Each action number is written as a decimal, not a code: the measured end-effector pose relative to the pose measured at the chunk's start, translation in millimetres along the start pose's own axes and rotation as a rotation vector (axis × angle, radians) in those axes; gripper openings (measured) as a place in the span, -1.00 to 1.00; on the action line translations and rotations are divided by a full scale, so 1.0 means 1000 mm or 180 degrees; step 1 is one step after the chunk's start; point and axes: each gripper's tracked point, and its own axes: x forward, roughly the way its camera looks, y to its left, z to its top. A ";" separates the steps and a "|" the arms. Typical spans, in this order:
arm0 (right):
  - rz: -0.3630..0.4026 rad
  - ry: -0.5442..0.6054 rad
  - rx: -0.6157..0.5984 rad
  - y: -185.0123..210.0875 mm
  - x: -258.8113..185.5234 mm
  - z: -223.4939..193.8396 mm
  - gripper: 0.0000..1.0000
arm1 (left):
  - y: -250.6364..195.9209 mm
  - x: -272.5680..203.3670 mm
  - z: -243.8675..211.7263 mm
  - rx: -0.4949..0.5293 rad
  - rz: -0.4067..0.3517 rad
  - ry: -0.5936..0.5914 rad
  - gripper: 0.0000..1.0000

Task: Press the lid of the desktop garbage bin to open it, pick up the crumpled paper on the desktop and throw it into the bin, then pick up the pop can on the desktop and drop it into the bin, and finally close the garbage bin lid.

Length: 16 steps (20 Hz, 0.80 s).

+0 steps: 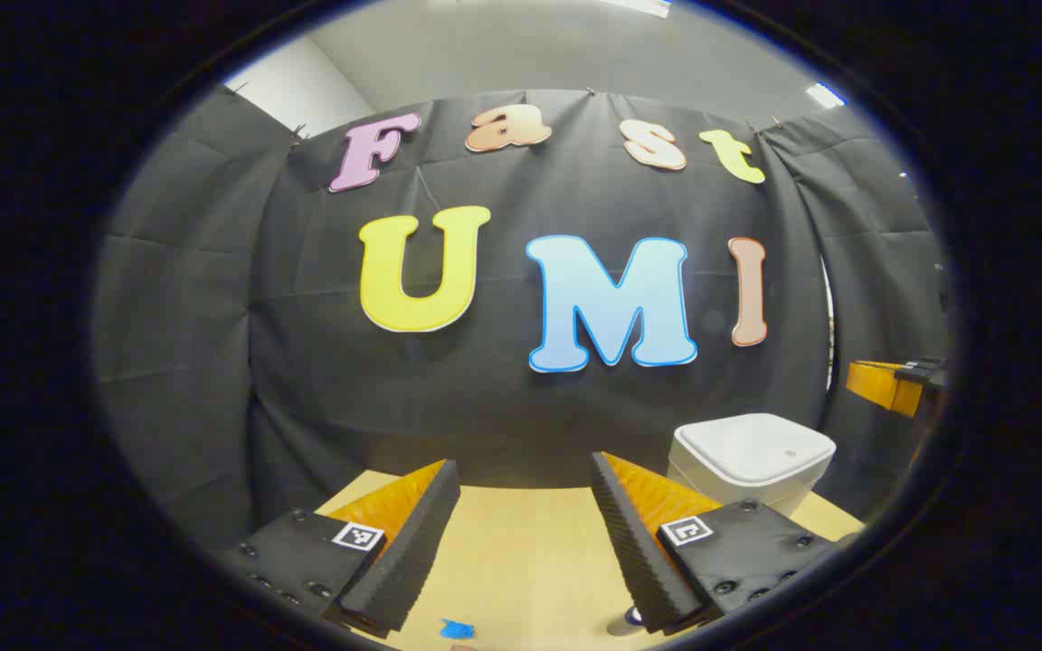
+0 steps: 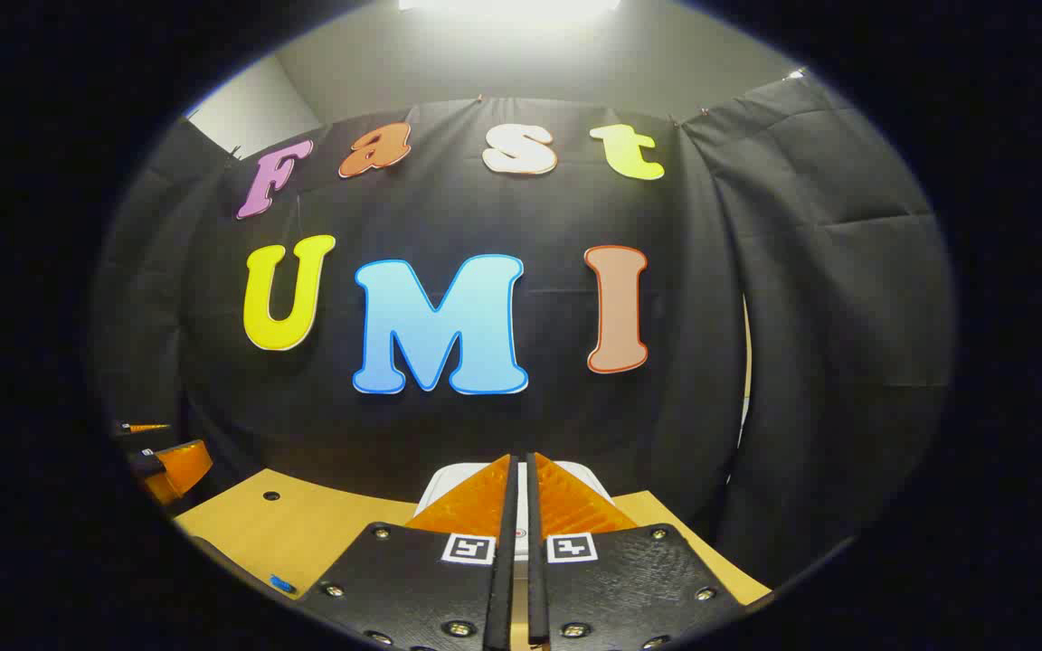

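garbage bin right of spread left hand-held gripper, lid seemingly down

From my remote seat I saw a light wooden table carrying the work. A white garbage bin, lid down, stood on it toward two o'clock, near the far edge. A small blue scrap lay at six o'clock. In the right gripper view, a dark hole marked the tabletop at nine o'clock.
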 end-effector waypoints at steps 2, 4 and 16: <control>0.0010 0.0010 0.0021 -0.003 -0.006 0.004 -0.99 | -0.004 0.001 -0.001 0.0003 -0.0029 0.0000 0.90; 0.0037 0.0024 0.0015 -0.002 -0.001 0.001 -0.99 | -0.008 0.003 -0.001 -0.0020 -0.0038 0.0008 0.91; 0.0206 0.0192 0.0094 0.003 0.015 -0.006 -0.99 | -0.017 0.015 -0.005 -0.0060 -0.0004 0.0057 0.90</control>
